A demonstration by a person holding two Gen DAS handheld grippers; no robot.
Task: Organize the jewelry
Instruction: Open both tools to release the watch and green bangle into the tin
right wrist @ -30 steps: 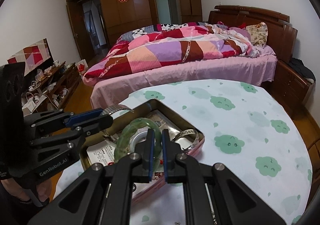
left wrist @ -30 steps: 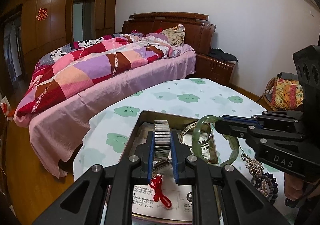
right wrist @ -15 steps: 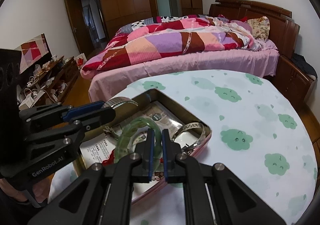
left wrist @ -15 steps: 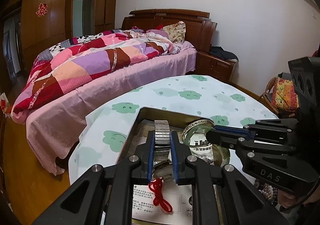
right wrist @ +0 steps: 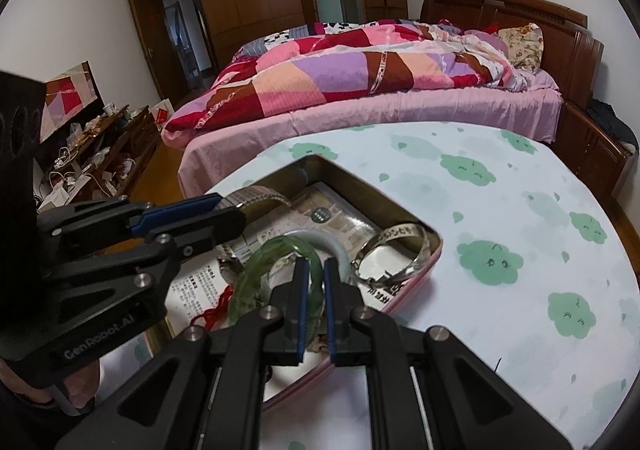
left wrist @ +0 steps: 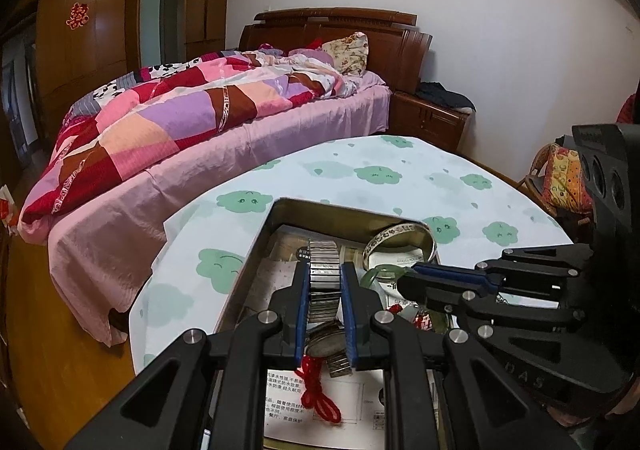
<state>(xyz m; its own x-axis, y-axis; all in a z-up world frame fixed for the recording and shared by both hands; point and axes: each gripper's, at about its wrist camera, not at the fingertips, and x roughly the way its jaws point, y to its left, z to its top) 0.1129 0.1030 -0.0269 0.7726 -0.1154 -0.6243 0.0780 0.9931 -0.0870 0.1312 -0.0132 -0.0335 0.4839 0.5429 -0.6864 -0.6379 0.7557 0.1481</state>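
2 items are being lowered into the tin (right wrist: 424,246) on the surface (right wrist: 520,210): the left tool (left wrist: 325,286) pinches a watch (left wrist: 324,270), the right tool (right wrist: 314,286) a green bangle (right wrist: 276,254). Set each flat, clear of the silver bangle (right wrist: 400,250), before letting go.

Metal watch band (left wrist: 325,282), glossy jade bangle (right wrist: 280,274).

Left gripper (left wrist: 325,292) clamps watch band (left wrist: 324,274) over tin (left wrist: 256,250).
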